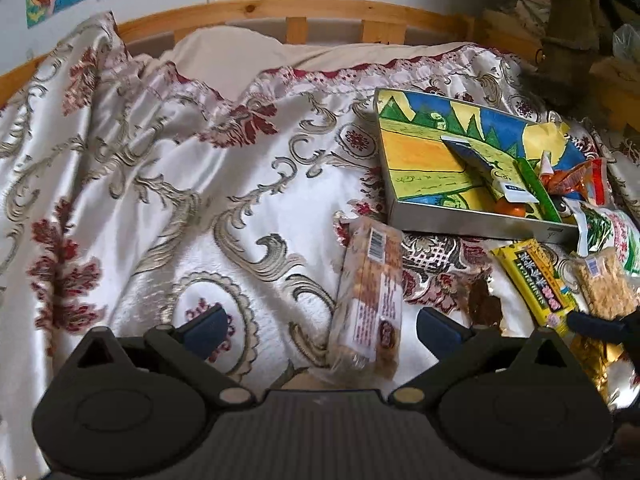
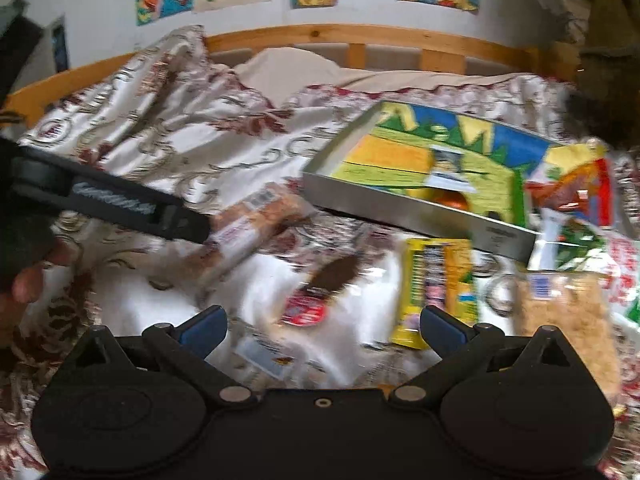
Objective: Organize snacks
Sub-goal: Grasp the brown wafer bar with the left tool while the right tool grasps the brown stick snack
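Observation:
My left gripper (image 1: 320, 330) is open above the bedspread. A long clear-wrapped peanut bar (image 1: 370, 300) lies between its fingers, nearer the right one, untouched. A metal tray (image 1: 460, 220) lined with a colourful drawing sits farther right and holds a blue packet (image 1: 476, 156), a green stick (image 1: 536, 188) and something orange. My right gripper (image 2: 322, 328) is open over a clear packet with a red label (image 2: 316, 296). A yellow packet (image 2: 440, 280) lies by its right finger. The right wrist view is blurred and shows the left gripper (image 2: 120, 204) reaching the peanut bar (image 2: 248, 228).
Beside the tray (image 2: 400, 204) lie a crumbly snack pack (image 1: 604, 288), a white, green and red bag (image 1: 612, 236) and an orange-red bag (image 1: 580, 180). A wooden headboard (image 1: 280, 12) runs along the back. A hand (image 2: 24, 272) holds the left gripper.

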### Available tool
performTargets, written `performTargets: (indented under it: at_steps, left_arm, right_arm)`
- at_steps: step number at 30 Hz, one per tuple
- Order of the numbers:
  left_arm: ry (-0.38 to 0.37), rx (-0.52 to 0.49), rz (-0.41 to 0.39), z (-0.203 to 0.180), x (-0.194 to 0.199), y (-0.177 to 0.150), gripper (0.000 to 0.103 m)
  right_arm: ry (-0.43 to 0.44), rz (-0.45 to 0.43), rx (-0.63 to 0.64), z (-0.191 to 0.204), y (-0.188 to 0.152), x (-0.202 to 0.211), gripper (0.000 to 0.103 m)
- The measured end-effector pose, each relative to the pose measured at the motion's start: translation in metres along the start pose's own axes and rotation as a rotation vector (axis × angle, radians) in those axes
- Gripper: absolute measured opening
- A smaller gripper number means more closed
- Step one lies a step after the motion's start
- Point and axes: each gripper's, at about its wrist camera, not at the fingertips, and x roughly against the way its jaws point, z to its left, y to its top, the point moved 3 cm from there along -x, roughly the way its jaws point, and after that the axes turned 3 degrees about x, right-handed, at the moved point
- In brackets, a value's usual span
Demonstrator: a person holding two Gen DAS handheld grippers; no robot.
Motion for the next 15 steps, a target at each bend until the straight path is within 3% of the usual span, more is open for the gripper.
performTargets:
  at_steps: [2, 5, 12, 15]
  left_arm:
    - [-0.027, 0.013, 0.018, 0.0, -0.006, 0.003, 0.102]
    - [-0.061, 0.008, 0.041, -0.003, -0.013, 0.007, 0.1]
    - [-0.09, -0.061, 0.084, -0.018, -0.025, 0.005, 0.072]
    - [-0.103, -0.072, 0.101, -0.021, -0.027, 0.005, 0.053]
  right_arm:
    - [0.01, 0.005, -0.008, 0.001, 0.001, -0.004, 0.101]
    - [0.013, 0.02, -0.033, 0.0, 0.003, -0.013, 0.09]
    - [0.015, 0.036, -0.089, -0.006, 0.006, -0.034, 0.077]
    - [0.011, 0.029, -0.086, -0.006, 0.008, -0.036, 0.069]
